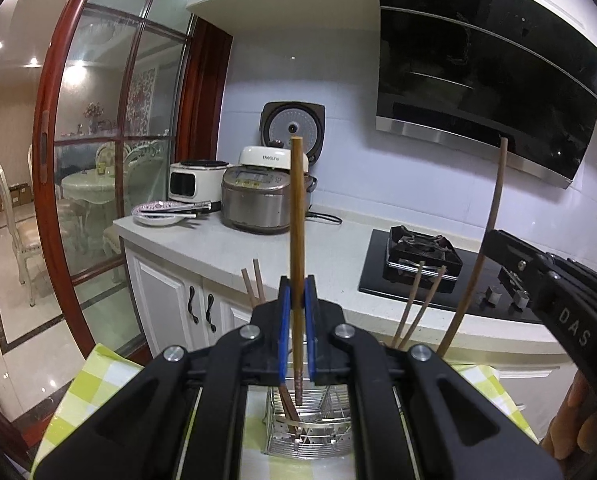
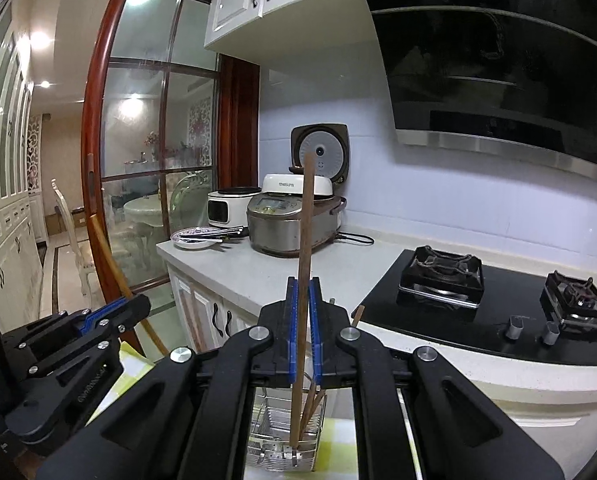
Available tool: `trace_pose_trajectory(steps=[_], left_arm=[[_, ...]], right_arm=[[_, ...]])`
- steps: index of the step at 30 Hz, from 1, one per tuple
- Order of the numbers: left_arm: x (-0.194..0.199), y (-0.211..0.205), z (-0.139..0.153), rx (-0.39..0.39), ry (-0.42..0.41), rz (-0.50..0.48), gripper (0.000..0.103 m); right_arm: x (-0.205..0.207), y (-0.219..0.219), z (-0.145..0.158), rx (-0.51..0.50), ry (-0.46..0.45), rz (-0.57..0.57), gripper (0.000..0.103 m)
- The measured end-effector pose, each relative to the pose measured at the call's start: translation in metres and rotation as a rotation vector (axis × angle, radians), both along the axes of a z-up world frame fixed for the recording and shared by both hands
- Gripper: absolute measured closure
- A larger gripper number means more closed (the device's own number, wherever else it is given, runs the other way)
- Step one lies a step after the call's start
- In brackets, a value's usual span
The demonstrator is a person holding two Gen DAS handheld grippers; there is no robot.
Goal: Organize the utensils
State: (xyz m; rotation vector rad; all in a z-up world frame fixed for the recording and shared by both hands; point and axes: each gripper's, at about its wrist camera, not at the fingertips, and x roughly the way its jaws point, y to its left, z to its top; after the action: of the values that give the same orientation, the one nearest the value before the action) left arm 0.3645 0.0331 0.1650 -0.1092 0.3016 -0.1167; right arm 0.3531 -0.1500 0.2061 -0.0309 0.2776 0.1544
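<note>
**Holding one chopstick upright in each gripper above a wire utensil rack**

Two black handheld grippers with blue pads are seen side by side over a table covered with a green and white checked cloth (image 1: 98, 376). The left gripper (image 1: 297, 296) is closed almost completely, and a light brown chopstick (image 1: 297, 208) is clamped upright between its pads. The lower tip of that chopstick is seen just inside the top of a metal wire utensil rack (image 1: 310, 428), which stands on the cloth directly below. Other chopsticks (image 1: 412, 304) lean in the rack to the right, and two more tips (image 1: 254, 284) show to the left of the pads.

The right gripper (image 2: 303, 308) is likewise nearly shut, and a darker brown chopstick (image 2: 304, 248) is pinched between its pads, standing almost vertical with a slight lean. Its lower end reaches down into the same wire rack (image 2: 286, 444), beside a few chopsticks already resting there. In the left wrist view the right gripper appears at the right edge, with part of a hand (image 1: 574, 424) behind it; in the right wrist view the left gripper (image 2: 94, 320) appears at the left edge.

Farther away, a white kitchen counter (image 1: 338, 252) is seen. On it, at the far left, a patterned plate (image 1: 158, 212) carries dark chopsticks, next to several rice cookers (image 1: 258, 200). To the right a black gas hob (image 2: 498, 316) is set into the counter, under a black range hood (image 1: 478, 68).
</note>
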Motion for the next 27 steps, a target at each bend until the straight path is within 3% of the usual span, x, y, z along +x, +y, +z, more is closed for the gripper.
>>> trace_pose_trajectory(steps=[17,24,27], left_arm=[[0.018,-0.001,-0.022,-0.019,0.046,-0.015,0.096],[0.030,-0.006,-0.031,-0.028,0.073,-0.037,0.096],[0.036,-0.006,-0.037,-0.034,0.094,-0.046,0.096]], right_arm=[[0.022,-0.010,-0.009,0.030,0.000,-0.018,0.096],[0.037,-0.028,-0.051,0.050,0.128,-0.050,0.095],[0.044,-0.040,-0.070,0.099,0.212,-0.057,0.088]])
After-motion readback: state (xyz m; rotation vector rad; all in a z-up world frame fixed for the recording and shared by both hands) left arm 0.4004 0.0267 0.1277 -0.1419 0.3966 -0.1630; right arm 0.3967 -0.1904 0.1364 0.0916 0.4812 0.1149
